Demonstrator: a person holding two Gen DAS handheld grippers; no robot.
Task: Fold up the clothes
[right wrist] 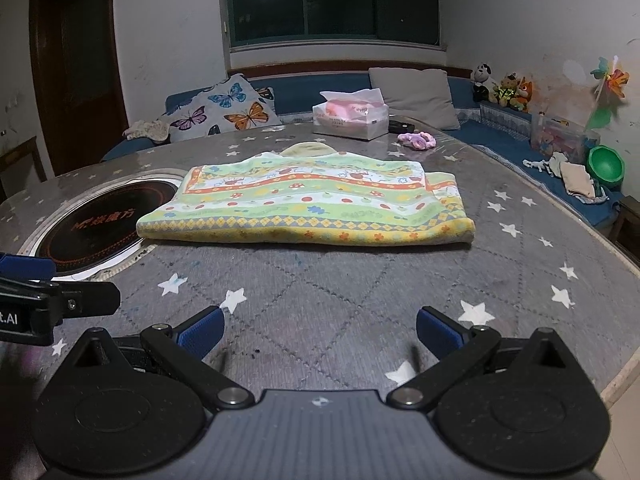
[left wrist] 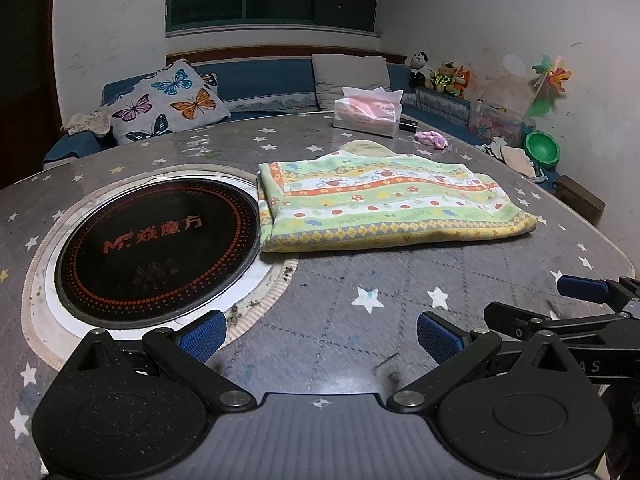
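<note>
A folded cloth (left wrist: 384, 200) with green, yellow and orange patterned stripes lies flat on the star-patterned table (left wrist: 340, 300); it also shows in the right wrist view (right wrist: 312, 204). My left gripper (left wrist: 320, 336) is open and empty, low over the table, well short of the cloth's near edge. My right gripper (right wrist: 320, 330) is open and empty, also near the table's front, facing the cloth. The right gripper's fingers (left wrist: 580, 292) show at the right edge of the left wrist view, and the left gripper's fingers (right wrist: 28, 268) show at the left edge of the right wrist view.
A round black induction cooktop (left wrist: 156, 248) is set into the table left of the cloth. A tissue box (right wrist: 350, 118), a purple scrunchie (right wrist: 416, 138) and a small dark object stand behind it. A sofa with cushions, plush toys and a green bowl (right wrist: 606, 166) surround the table.
</note>
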